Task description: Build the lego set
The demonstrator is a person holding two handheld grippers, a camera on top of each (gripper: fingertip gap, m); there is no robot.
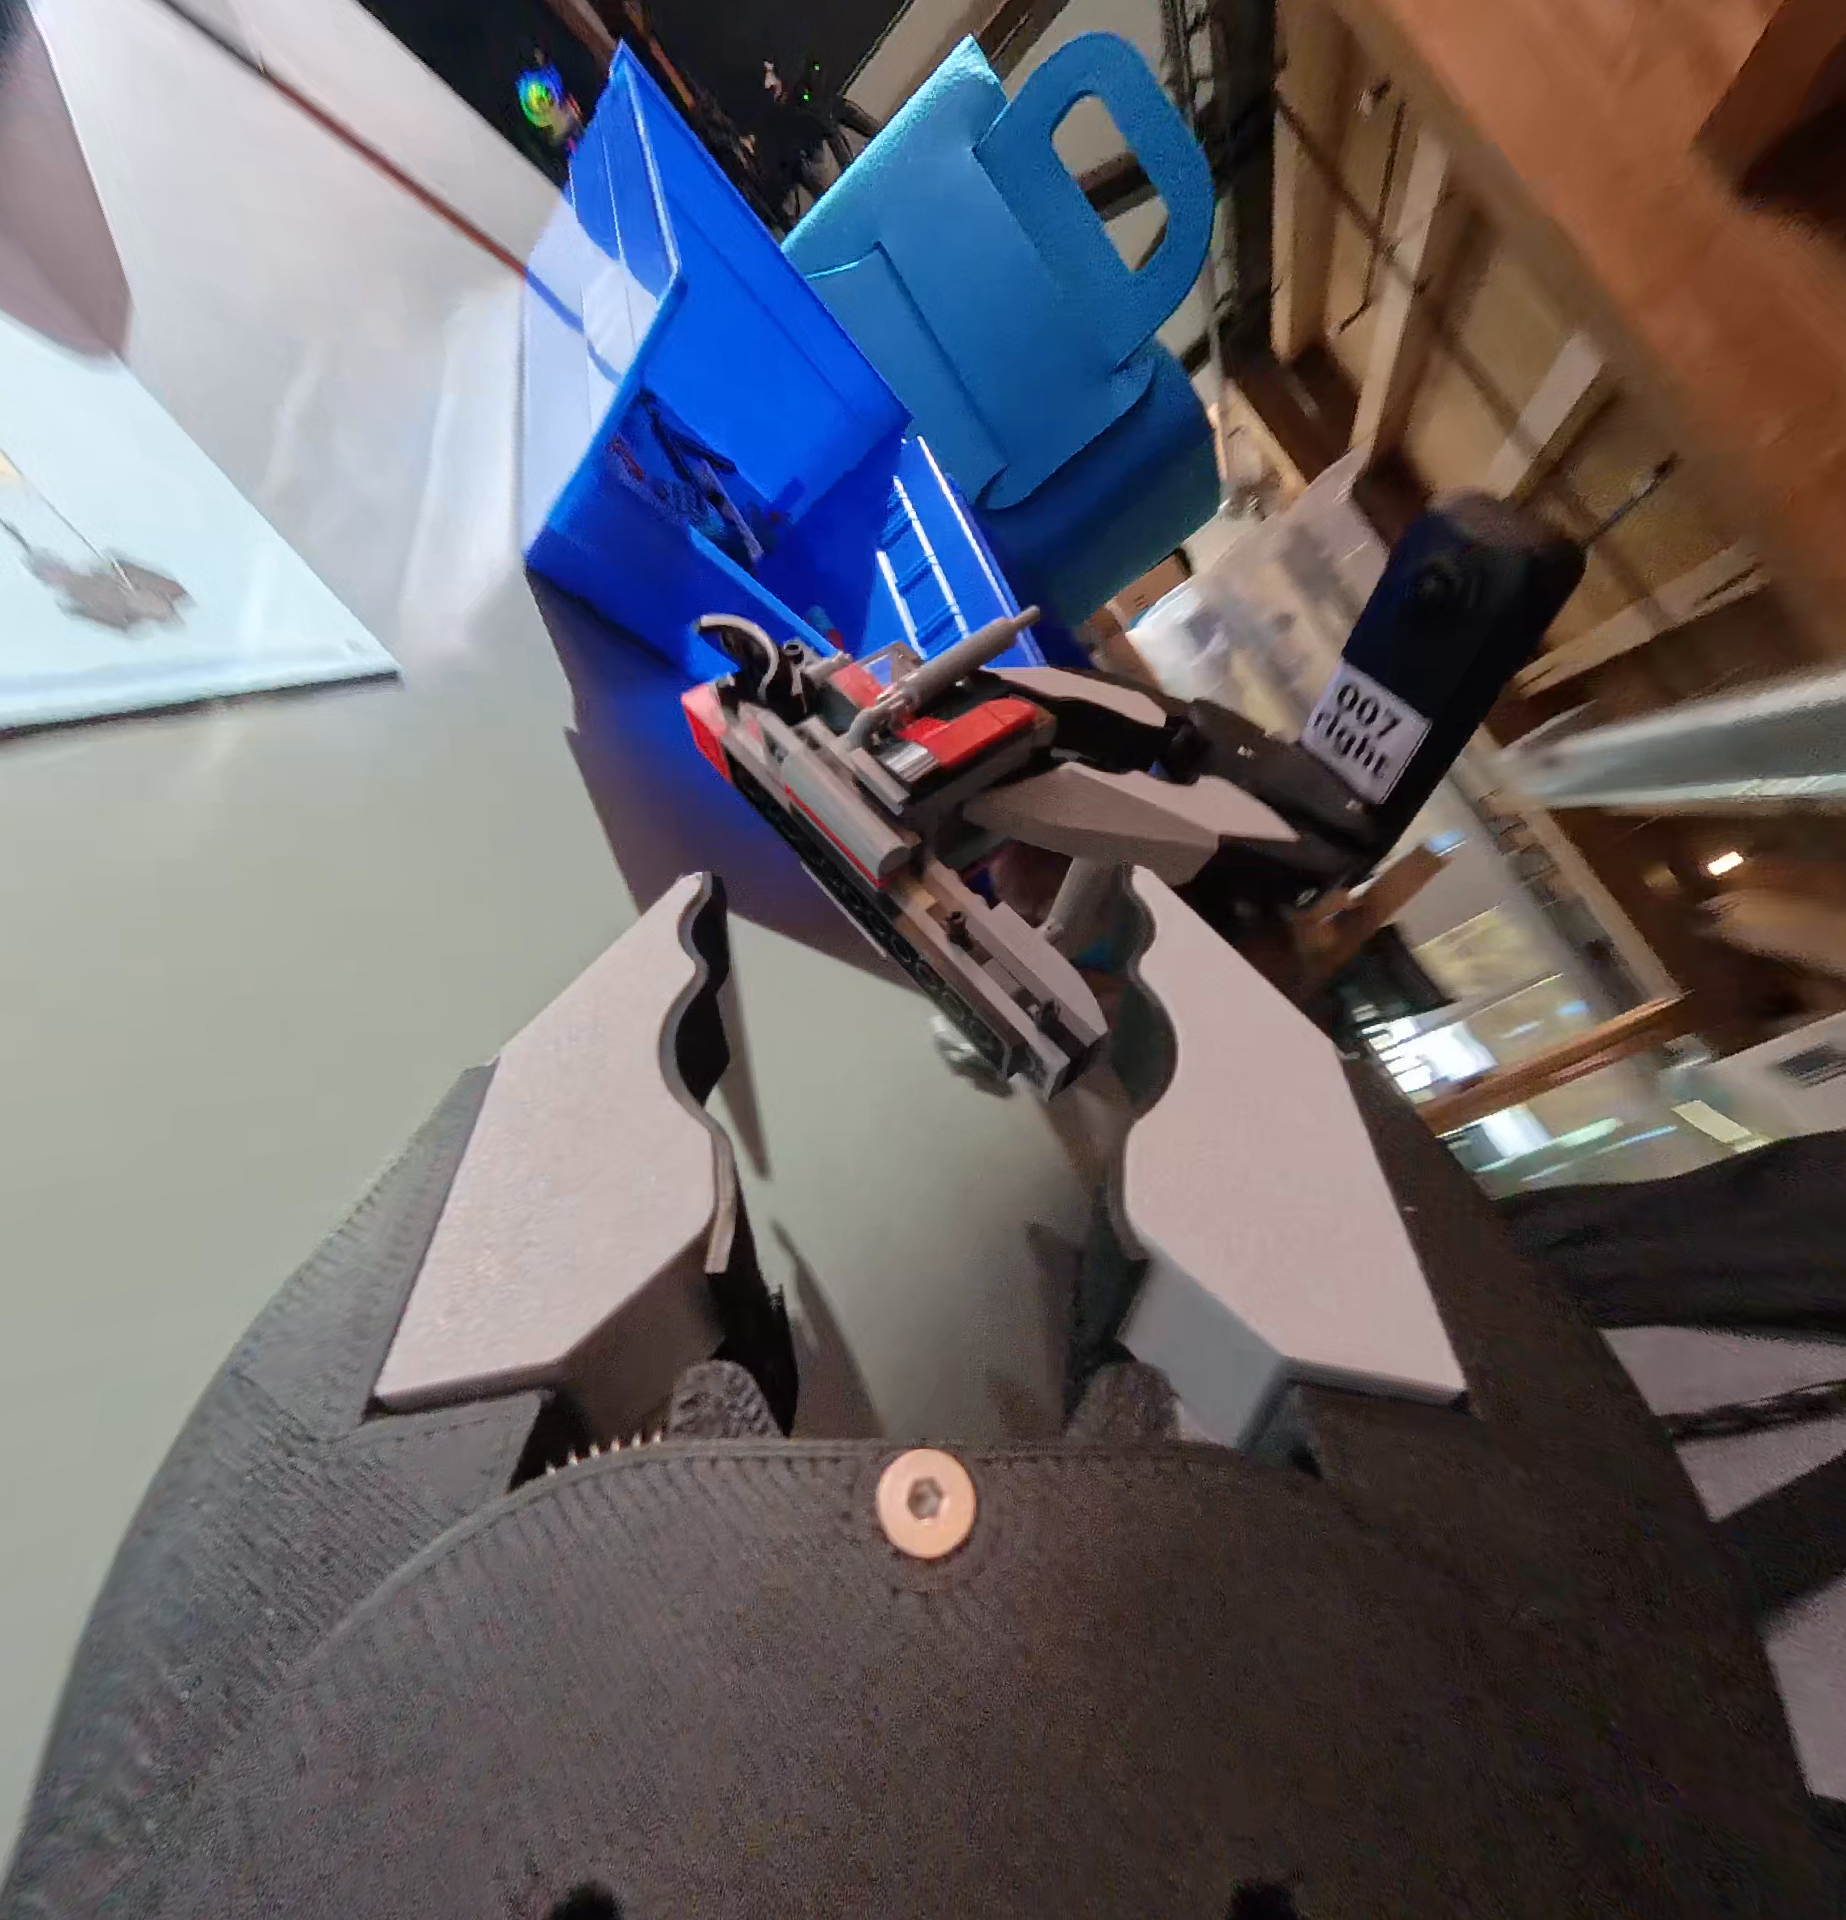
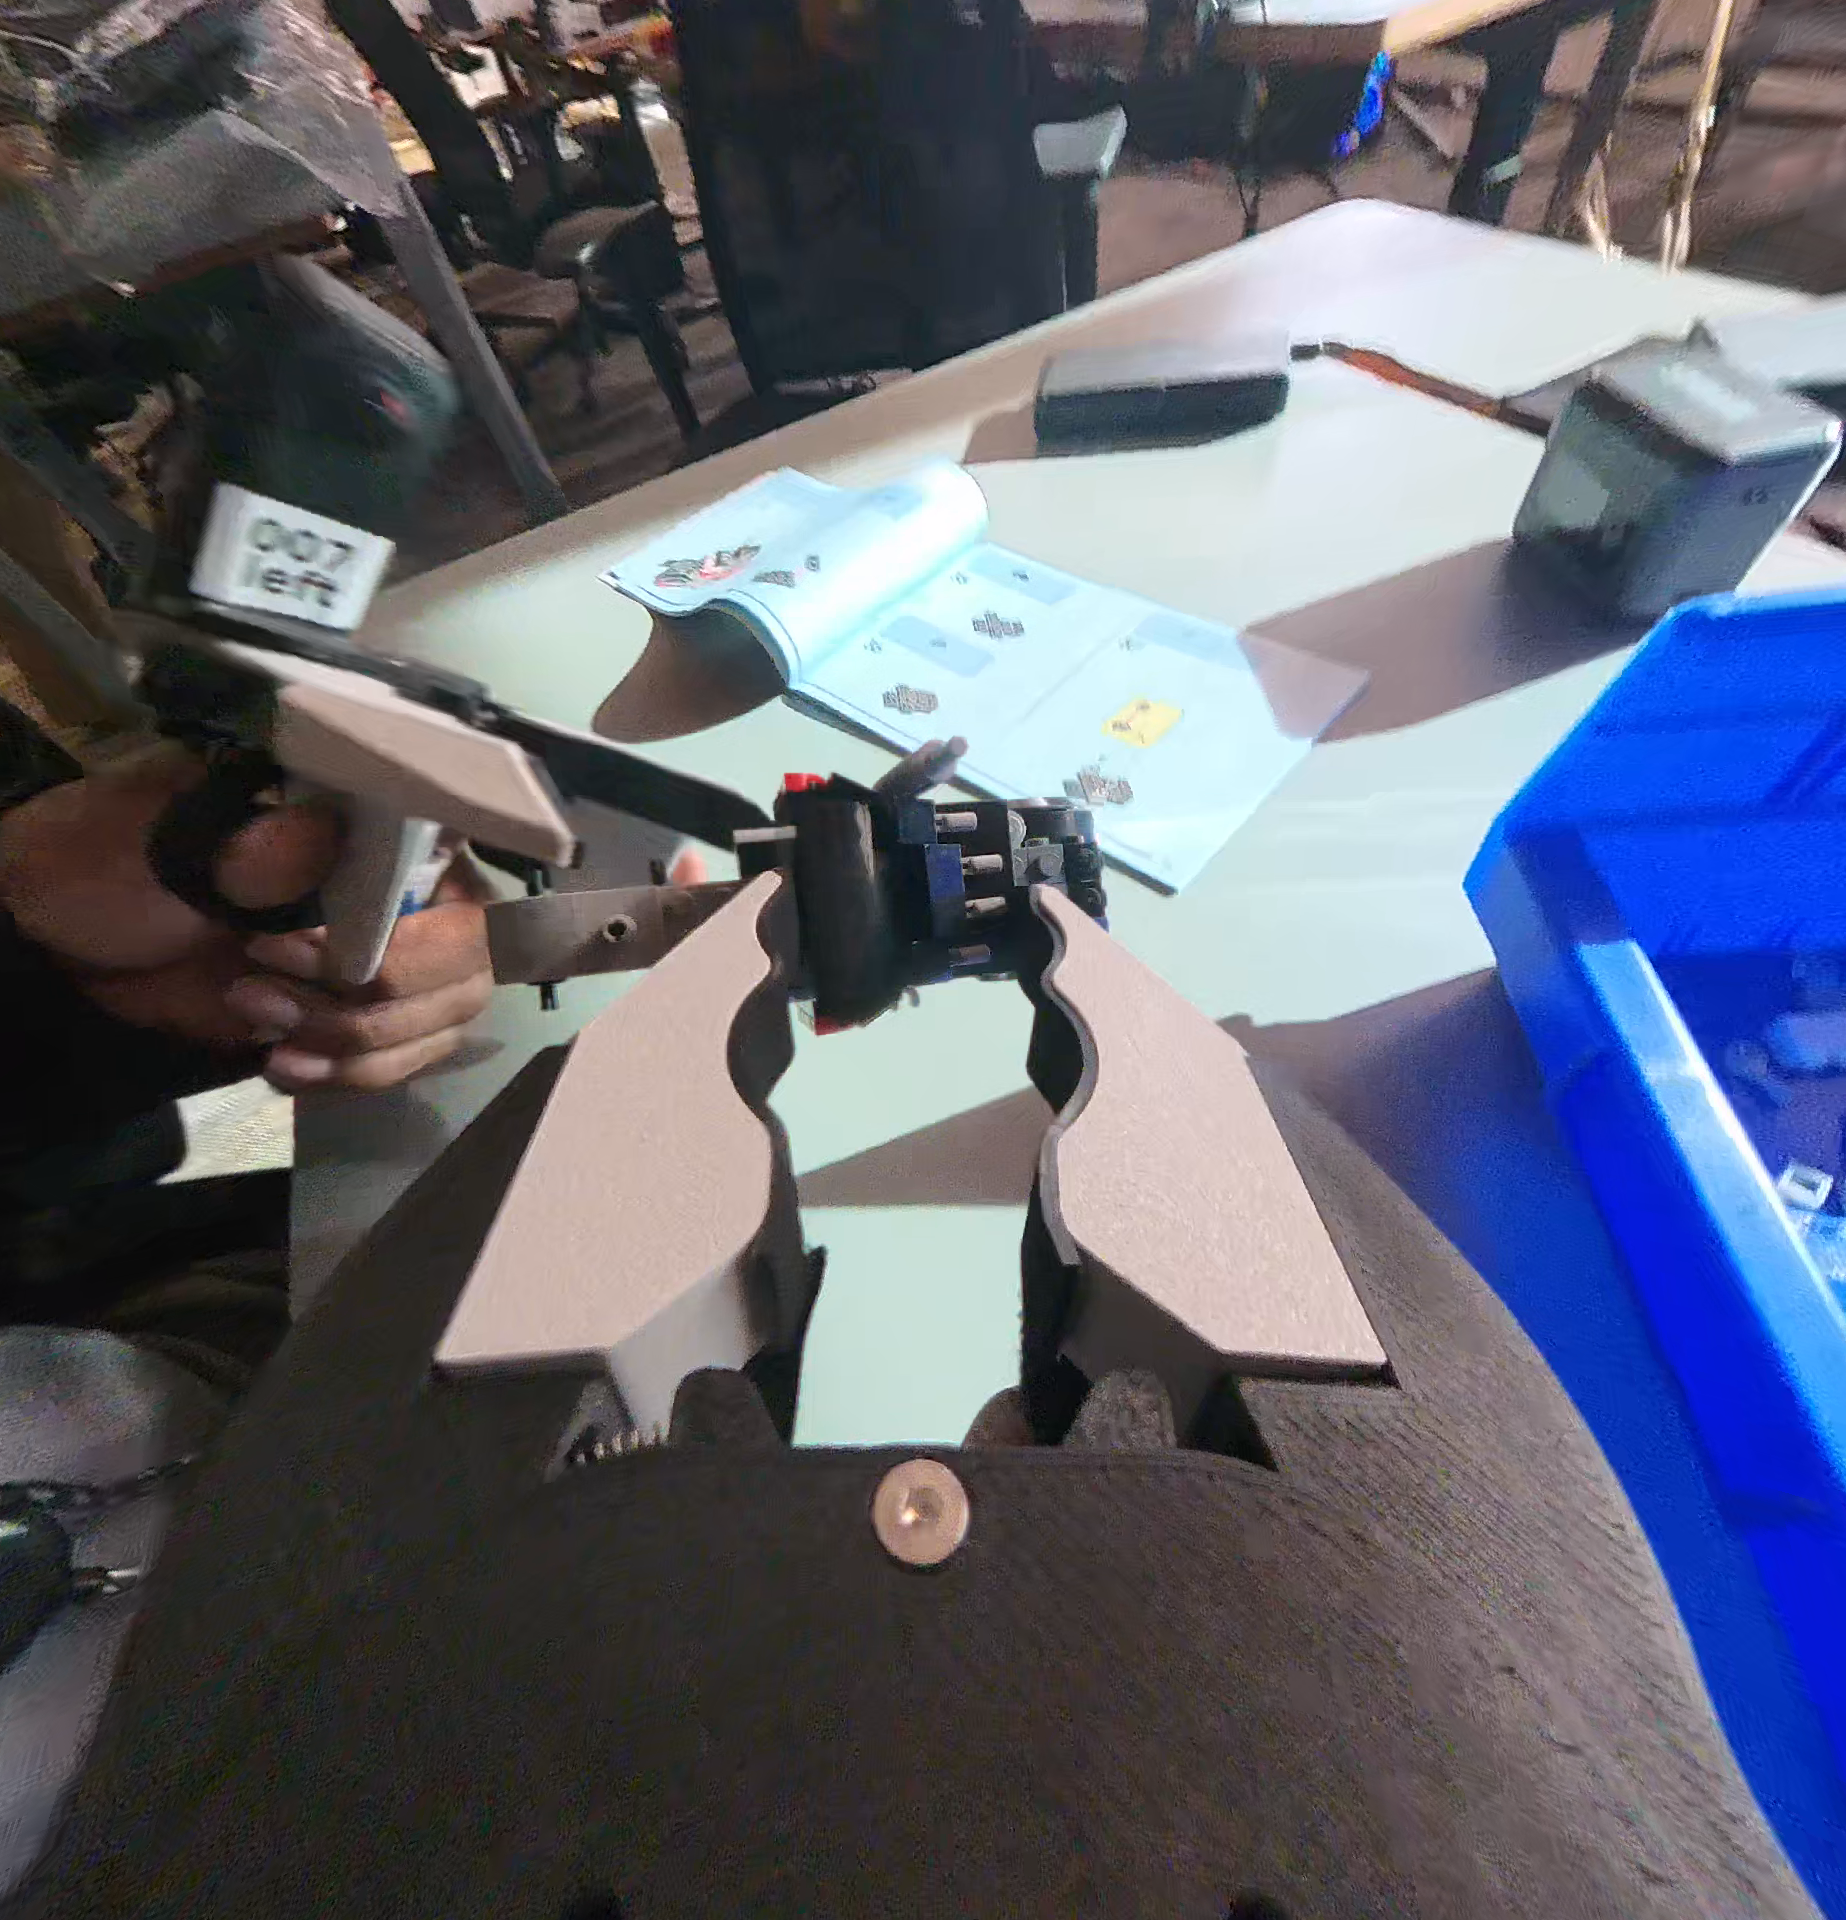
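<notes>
The partly built lego model (image 2: 898, 894), black, grey, red and blue, is held in the air above the table. My right gripper (image 2: 914, 899) is shut on it, one fingertip on each side. In the left wrist view the model (image 1: 898, 810) hangs tilted, with the right gripper's grey fingers (image 1: 1116, 821) clamping it from the right. My left gripper (image 1: 919, 904) is open with its fingers wide apart. The model's lower end lies close to its right finger (image 1: 1241, 1091), and the left finger stands clear. The left gripper also shows in the right wrist view (image 2: 628, 862), held by a hand (image 2: 275, 935).
A blue bin (image 2: 1677, 1039) with several loose pieces stands at the right, and also shows in the left wrist view (image 1: 753, 395). An open instruction booklet (image 2: 1002, 644) lies on the pale table (image 2: 1314, 966). A grey box (image 2: 1667, 478) and a dark flat device (image 2: 1158, 390) sit behind it.
</notes>
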